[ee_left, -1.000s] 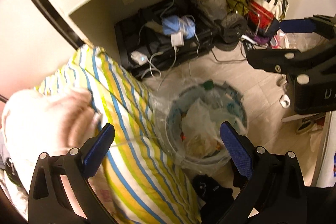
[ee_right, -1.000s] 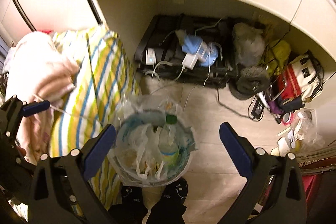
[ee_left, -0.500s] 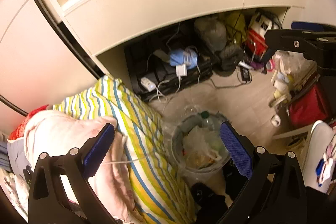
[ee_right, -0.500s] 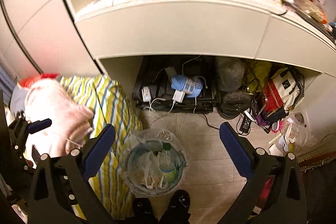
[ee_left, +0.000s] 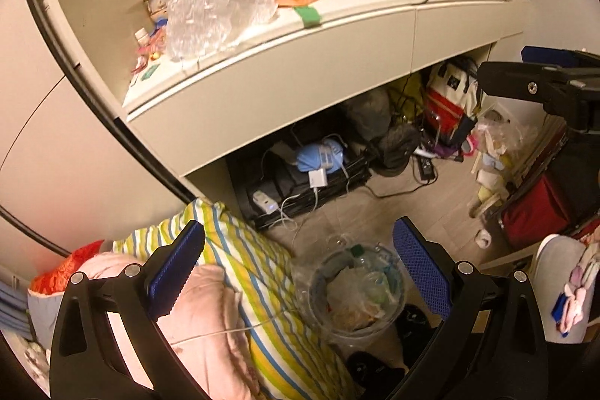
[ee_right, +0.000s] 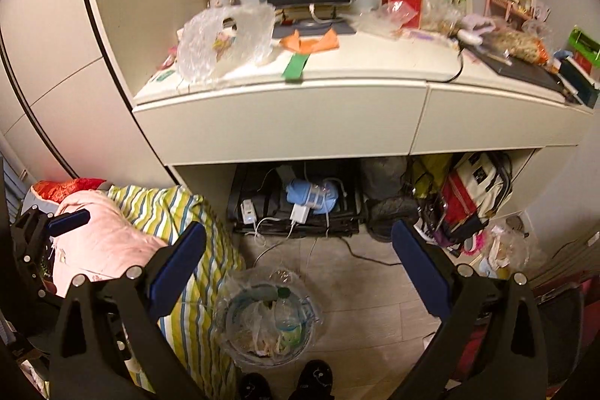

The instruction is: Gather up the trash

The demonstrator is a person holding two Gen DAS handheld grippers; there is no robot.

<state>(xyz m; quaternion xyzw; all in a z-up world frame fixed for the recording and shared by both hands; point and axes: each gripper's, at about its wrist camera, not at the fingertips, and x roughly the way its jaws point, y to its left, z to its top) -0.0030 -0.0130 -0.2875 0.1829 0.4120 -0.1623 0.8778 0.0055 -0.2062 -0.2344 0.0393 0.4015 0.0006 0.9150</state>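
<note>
Left wrist view: taken from above the bed (ee_left: 243, 272), looking forward and down between the left tool (ee_left: 296, 268) fingers, toward the desk (ee_left: 285, 70) at an angle from its left end. Right wrist view: taken from farther right, facing the desk (ee_right: 337, 122) nearly square-on, the floor (ee_right: 360, 272) below. Both stand well back and high. Shared ground — the desk top, the clutter under it, the striped bedding, and the trash bin (ee_left: 356, 291) (ee_right: 268, 321) on the floor; each view also catches the other tool at its edge.
</note>
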